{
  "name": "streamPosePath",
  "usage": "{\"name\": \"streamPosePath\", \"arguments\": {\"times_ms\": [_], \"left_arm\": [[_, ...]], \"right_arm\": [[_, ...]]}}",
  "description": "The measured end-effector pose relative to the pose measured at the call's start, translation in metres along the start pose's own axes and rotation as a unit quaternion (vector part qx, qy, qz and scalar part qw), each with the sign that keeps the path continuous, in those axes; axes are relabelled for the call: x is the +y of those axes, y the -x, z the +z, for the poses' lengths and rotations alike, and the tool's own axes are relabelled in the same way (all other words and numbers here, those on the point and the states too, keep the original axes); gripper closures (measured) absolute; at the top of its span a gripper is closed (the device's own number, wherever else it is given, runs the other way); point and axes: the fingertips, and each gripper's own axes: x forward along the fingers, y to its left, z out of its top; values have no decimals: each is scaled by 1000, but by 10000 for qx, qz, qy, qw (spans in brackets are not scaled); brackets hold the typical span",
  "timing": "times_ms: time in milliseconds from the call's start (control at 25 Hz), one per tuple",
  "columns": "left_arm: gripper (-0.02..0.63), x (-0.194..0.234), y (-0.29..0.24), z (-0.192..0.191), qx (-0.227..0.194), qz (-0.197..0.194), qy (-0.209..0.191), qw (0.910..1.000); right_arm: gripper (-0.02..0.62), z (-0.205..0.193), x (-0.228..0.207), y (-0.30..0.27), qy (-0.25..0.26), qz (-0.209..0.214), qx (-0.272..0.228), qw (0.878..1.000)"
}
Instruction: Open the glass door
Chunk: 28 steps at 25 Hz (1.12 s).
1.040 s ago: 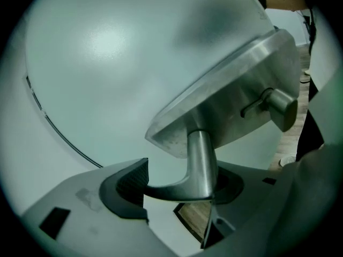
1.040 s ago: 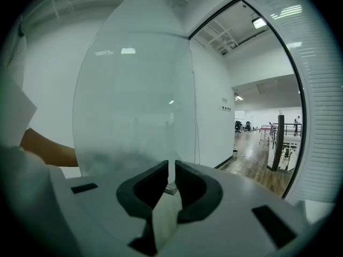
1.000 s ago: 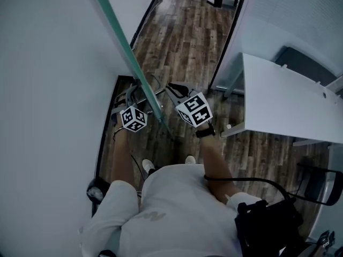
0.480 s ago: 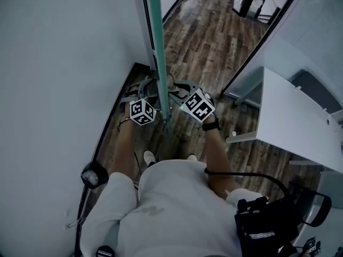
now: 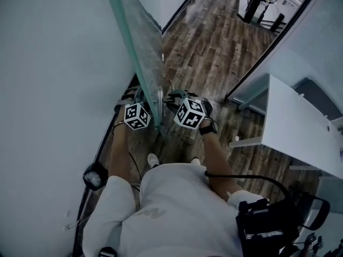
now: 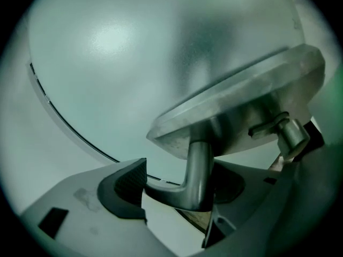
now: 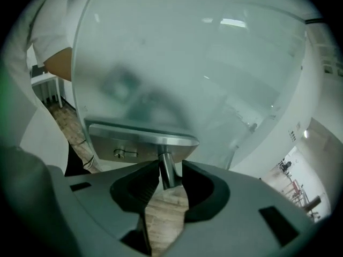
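The frosted glass door [image 5: 142, 42] stands nearly edge-on between my two grippers. The left gripper [image 5: 136, 96] is on its left side, the right gripper [image 5: 170, 97] on its right, both at the steel handle [image 5: 159, 98]. In the left gripper view the bent lever [image 6: 195, 165] under its steel plate [image 6: 241, 100] crosses the gap of the left gripper [image 6: 179, 191], whose jaws stand wide. In the right gripper view the handle's thin neck [image 7: 166, 170] below the lock plate [image 7: 142, 138] sits between the pads of the right gripper [image 7: 169, 185], with a sliver of floor showing beside it.
A white wall [image 5: 53, 63] runs close along the left. A white desk [image 5: 300, 122] stands at the right behind a dark door frame [image 5: 273, 42]. Wood floor [image 5: 209, 52] stretches ahead down the corridor. A black bag [image 5: 268, 224] hangs at the person's right hip.
The door has swung, so its frosted face shows instead of only the green edge. Both grippers moved with it. The right gripper rolled and sank toward the handle.
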Motion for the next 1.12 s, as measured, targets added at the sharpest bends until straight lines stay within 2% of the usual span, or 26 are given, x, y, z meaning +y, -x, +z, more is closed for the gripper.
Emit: {"name": "streamPosePath", "arguments": {"times_ms": [160,560,640,760,840,880,1000,1120], "left_arm": [[325,4,11,-18,-62,-112,10,9999],[327,23,53,-90,164,-197,-13,9997],[327,28,68,-109,207,-136,267,9993],[327,38,97,-147,348,30,985,9945],[328,41,118,-170,262,327,1663,9852],[328,41,130,-181,161,531,2060,9770],[330,44,167,-214,-93,1176,3086,9438],[350,42,201,-248,-8,1813,3603,9151]], "right_arm": [[468,15,5,-16,147,151,-29,9998],[472,75,24,-65,172,616,-87,9979],[472,88,29,-72,248,672,-122,9974],[472,106,31,-84,372,721,-123,9966],[472,116,32,-93,403,760,-96,9963],[473,122,34,-99,370,776,-74,9963],[472,144,39,-124,9,758,29,9971],[472,166,41,-145,-149,671,61,9976]]}}
